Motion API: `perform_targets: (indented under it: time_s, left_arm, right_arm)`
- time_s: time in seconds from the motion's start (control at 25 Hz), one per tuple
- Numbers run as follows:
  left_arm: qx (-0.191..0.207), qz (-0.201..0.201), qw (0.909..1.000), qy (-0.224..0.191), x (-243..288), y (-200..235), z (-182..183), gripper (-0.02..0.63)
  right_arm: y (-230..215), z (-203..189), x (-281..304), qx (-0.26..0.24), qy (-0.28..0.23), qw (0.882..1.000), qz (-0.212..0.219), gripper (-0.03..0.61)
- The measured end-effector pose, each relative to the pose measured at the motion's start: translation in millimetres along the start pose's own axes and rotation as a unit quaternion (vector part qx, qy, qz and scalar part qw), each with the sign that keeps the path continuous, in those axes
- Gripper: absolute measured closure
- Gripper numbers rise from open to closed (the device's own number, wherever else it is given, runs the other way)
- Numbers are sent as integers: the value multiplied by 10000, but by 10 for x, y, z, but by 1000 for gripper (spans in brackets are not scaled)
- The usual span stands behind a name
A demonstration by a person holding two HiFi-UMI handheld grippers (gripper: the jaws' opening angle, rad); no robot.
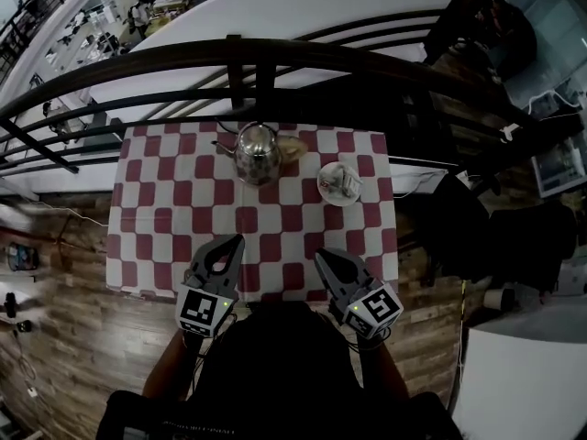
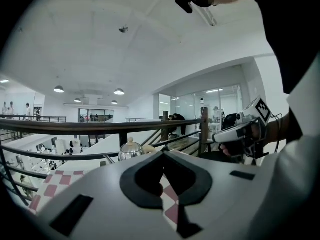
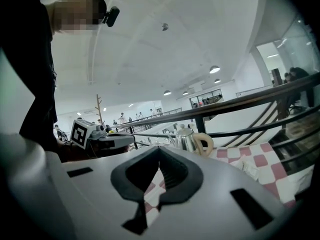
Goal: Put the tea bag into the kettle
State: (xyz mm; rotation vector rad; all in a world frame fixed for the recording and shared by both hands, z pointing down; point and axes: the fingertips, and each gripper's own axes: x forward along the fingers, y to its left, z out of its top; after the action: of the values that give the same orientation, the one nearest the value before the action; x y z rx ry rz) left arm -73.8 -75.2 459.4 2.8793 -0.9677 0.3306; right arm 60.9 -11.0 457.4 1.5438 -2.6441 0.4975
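The left gripper (image 2: 162, 153) has its jaws together, the dark pads meeting along a line with nothing between them; only the checked cloth shows through the gaps below the tips. The right gripper (image 3: 159, 149) has its jaws closed in the same way and is empty too.

In the head view both grippers sit at the lower middle of the frame, left and right of each other and apart, over the near edge of the red-and-white checked table (image 1: 156, 218). Their tips point up the frame towards the far side of the table.

The kettle (image 1: 257, 152), shiny metal with a pale handle on its right side and a spout to its left, stands upright near the table's far edge, in the upper middle of the frame. To its right, near but not touching, is a small white dish (image 1: 323, 187) with the tea bag (image 1: 345, 180) lying on it as a pale crumpled shape; its detail is too small to tell. Both are well apart from the grippers.

A dark metal railing (image 1: 275, 55) curves across the frame beyond the table.
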Motion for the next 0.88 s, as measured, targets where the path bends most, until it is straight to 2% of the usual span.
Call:
perform_targets:
  time_s: [0.2, 0.4, 0.56, 0.76, 0.88]
  left_arm:
    - [-165, -143, 9997, 86, -245, -147, -150, 607]
    - [-365, -208, 9989, 216, -400, -310, -265, 607]
    - [-461, -107, 9987, 170, -505, -422, -265, 607]
    - [-601, 265, 9978, 130, -552, -602, -210, 607]
    - [-688, 299, 9971, 119, -596, -812, -204, 607]
  right_arm:
    - [423, -96, -70, -234, 337, 9989, 232, 565]
    - [612, -240, -129, -469, 527, 9964, 477, 565]
    - [661, -219, -211, -541, 511, 9948, 689, 565]
    - [637, -216, -426, -679, 606, 9910, 978, 566]
    - [644, -249, -600, -697, 608, 9891, 1147, 566]
